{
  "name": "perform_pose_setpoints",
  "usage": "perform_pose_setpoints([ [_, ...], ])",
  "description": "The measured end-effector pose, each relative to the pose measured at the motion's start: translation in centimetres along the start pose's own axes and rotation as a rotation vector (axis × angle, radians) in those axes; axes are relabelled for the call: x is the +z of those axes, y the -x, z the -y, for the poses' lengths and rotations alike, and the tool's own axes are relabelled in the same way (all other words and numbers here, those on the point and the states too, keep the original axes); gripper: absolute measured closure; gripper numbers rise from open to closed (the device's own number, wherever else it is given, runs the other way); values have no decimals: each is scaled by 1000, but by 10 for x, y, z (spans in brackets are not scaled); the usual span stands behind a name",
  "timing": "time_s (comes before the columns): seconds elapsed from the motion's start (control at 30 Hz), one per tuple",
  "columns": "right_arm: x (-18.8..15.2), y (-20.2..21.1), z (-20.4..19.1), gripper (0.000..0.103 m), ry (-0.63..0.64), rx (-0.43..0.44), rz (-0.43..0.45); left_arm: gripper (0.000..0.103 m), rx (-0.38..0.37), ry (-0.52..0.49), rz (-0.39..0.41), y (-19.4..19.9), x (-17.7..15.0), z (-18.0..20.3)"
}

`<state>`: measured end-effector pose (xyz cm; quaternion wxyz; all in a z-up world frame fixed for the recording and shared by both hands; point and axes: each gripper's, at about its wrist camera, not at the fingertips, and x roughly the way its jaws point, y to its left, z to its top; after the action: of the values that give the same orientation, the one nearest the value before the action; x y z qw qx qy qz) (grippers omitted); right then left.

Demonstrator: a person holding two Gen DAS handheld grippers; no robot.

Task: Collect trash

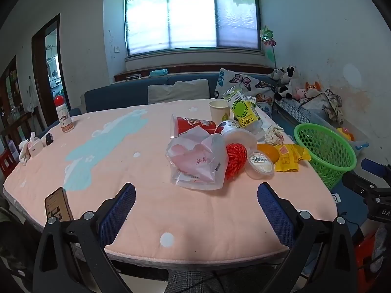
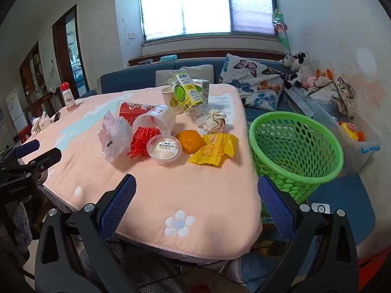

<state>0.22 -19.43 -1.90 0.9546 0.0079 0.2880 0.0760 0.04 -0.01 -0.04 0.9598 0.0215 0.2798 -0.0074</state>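
A heap of trash lies on the pink table (image 1: 151, 210): a clear plastic bag (image 1: 198, 161), red mesh net (image 1: 235, 157), lidded white tub (image 1: 260, 164), orange (image 1: 268, 151), yellow wrappers (image 1: 290, 157), crumpled tissue (image 1: 273, 133), a tipped red cup (image 1: 193, 124), a tipped white cup (image 1: 234, 131), a paper cup (image 1: 220, 109) and a green-and-yellow carton (image 1: 243, 108). A green mesh basket (image 1: 326, 151) stands off the table's right edge. My left gripper (image 1: 195, 200) is open and empty over the near table edge. My right gripper (image 2: 196, 193) is open and empty, short of the wrappers (image 2: 215, 150) and beside the basket (image 2: 297, 146).
A phone (image 1: 58, 204) stands at the near left edge. A red-capped bottle (image 1: 64, 116) and small items (image 1: 36, 145) sit at the far left. A blue sofa with cushions (image 1: 185, 89) and stuffed toys (image 1: 288, 80) lies behind the table. A clear storage bin (image 2: 352, 136) is right of the basket.
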Motion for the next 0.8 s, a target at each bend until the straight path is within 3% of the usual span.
perform_pose_setpoints([
  [0.5, -1, -1, -2, 4, 1, 4, -4, 6, 6, 1, -4, 6, 11, 8],
  [0.8, -2, -1, -1, 4, -1, 8, -4, 6, -9, 1, -6, 0, -1, 2],
])
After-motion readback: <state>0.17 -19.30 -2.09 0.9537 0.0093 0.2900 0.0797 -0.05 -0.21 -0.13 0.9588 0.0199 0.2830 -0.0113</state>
